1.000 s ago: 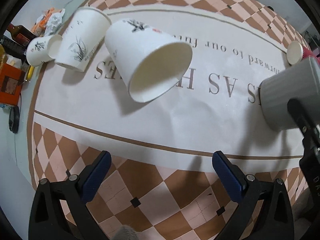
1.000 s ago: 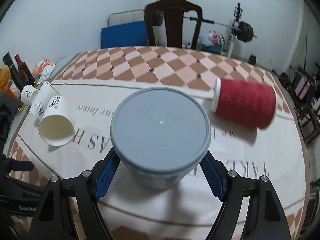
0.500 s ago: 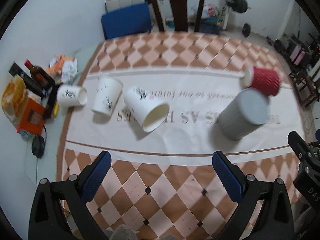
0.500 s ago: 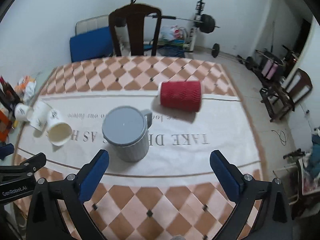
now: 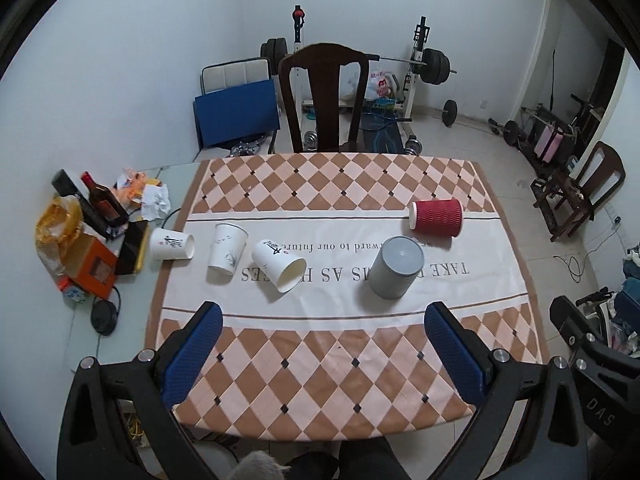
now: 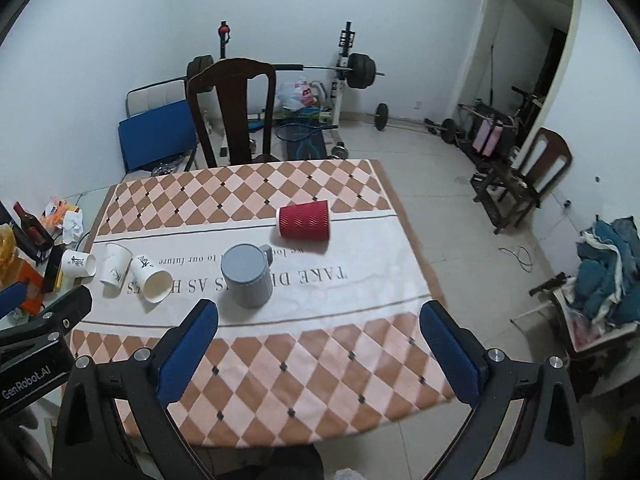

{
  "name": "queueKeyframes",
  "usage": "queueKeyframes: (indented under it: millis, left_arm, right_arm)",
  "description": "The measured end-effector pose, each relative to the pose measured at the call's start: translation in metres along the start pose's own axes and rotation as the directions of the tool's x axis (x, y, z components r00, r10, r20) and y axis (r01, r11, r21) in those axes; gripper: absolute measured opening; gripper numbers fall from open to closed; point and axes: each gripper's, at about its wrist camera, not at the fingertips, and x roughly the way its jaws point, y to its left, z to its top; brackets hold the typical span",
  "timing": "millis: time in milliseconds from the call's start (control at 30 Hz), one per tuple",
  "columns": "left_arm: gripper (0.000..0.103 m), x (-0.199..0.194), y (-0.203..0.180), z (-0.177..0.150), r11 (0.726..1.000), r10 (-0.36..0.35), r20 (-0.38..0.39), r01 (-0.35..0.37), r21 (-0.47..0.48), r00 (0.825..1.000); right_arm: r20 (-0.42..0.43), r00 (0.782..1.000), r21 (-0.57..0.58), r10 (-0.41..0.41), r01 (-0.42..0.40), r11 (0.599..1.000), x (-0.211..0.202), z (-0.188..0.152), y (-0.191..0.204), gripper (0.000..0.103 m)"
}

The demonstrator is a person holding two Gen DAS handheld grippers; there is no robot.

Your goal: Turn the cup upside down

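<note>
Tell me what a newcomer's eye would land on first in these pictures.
First, the grey mug standing upside down in the middle of the white band of the tablecloth, with the red ribbed cup lying on its side just behind it. Next, the three white paper cups clustered at the cloth's left end. Both grippers, left and right, hang open and empty over the near edge.

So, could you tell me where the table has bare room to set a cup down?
The checkered strip nearest the person, below the grey mug, is bare, and so is the far checkered band by the chair. The white middle is crowded at its left with three white paper cups, and the red cup lies on its side at right.
</note>
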Motion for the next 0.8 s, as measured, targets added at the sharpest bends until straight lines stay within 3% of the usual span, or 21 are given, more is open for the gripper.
queueKeyframes:
  millis: [400, 800]
  left_arm:
    - [0.103, -0.047, -0.009, 0.005, 0.999, 0.028, -0.020, -0.027, 0.022, 0.999]
    - [0.103, -0.056, -0.020, 0.011, 0.999, 0.049, -0.025, -0.050, -0.016, 0.998]
  right_arm:
    - [0.005, 1.000, 0.015, 0.020, -0.020, 1.000, -0.078, 0.012, -0.020, 0.102]
    - [-0.001, 0.998, -0.033, 0.063, -0.063, 0.998, -0.076, 0.028, -0.027, 0.102]
